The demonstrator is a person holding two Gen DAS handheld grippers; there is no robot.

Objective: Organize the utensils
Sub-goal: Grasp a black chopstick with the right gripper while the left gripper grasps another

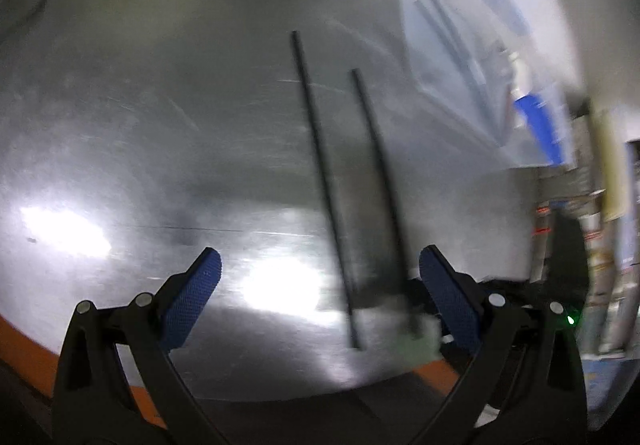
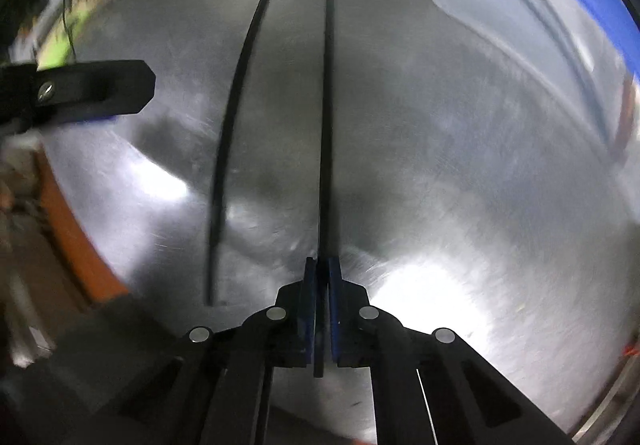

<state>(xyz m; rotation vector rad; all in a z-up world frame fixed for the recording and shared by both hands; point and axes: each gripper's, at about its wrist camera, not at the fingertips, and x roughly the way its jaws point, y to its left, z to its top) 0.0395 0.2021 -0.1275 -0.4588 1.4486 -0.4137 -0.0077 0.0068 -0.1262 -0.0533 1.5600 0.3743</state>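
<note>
Right tongs: we saw the right tongs (image 2: 320,277) clamped on one black chopstick (image 2: 326,133), its length running straight ahead over the metal surface (image 2: 460,185).
Second chopstick: we found the other chopstick (image 2: 230,133) lying on the surface just to the left, apart from the gripped one.
Left tongs: we saw the left tongs (image 1: 320,277) spread wide, holding nothing, both chopsticks ahead of the blue pads (image 1: 444,297).
Container: we noted a translucent box (image 2: 532,17) at the far right with two more dark sticks inside.
</note>
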